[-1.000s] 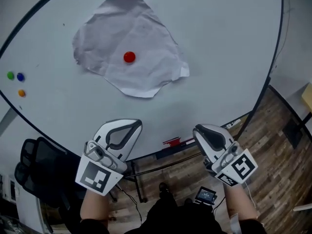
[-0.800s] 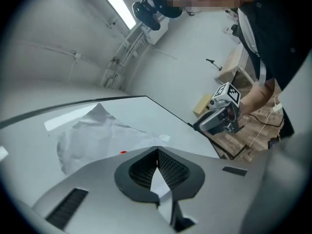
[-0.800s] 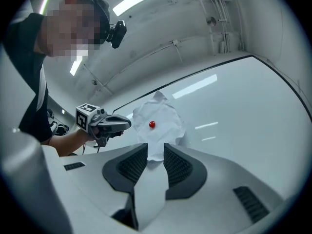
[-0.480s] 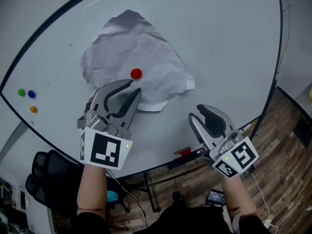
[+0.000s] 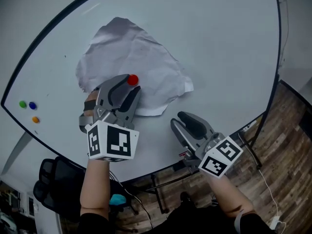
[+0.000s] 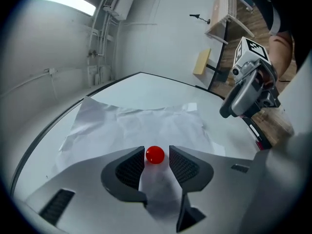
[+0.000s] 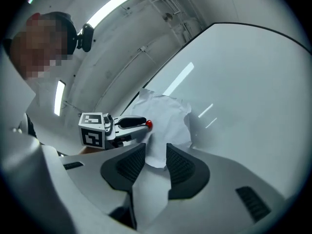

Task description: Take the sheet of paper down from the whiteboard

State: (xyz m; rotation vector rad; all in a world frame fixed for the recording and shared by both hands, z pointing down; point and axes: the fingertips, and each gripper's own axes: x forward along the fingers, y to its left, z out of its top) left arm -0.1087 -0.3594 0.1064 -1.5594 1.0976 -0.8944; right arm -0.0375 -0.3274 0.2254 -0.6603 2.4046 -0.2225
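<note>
Two jaws just-opened wide: L gripper [image 5: 130, 86] astride red magnet [image 6: 155, 154], R gripper [image 5: 178, 121] empty nr paper [image 5: 141, 57] edge.

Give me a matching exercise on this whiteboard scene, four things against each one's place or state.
1 red magnet
2 left gripper
3 right gripper
4 blue magnet

A beside a green magnet
B open, tips flanking the red magnet
C pinning the sheet of paper
D open, empty, off the paper

Pairs: 1-C, 2-B, 3-D, 4-A.
Both grippers' jaws have just been opening.
</note>
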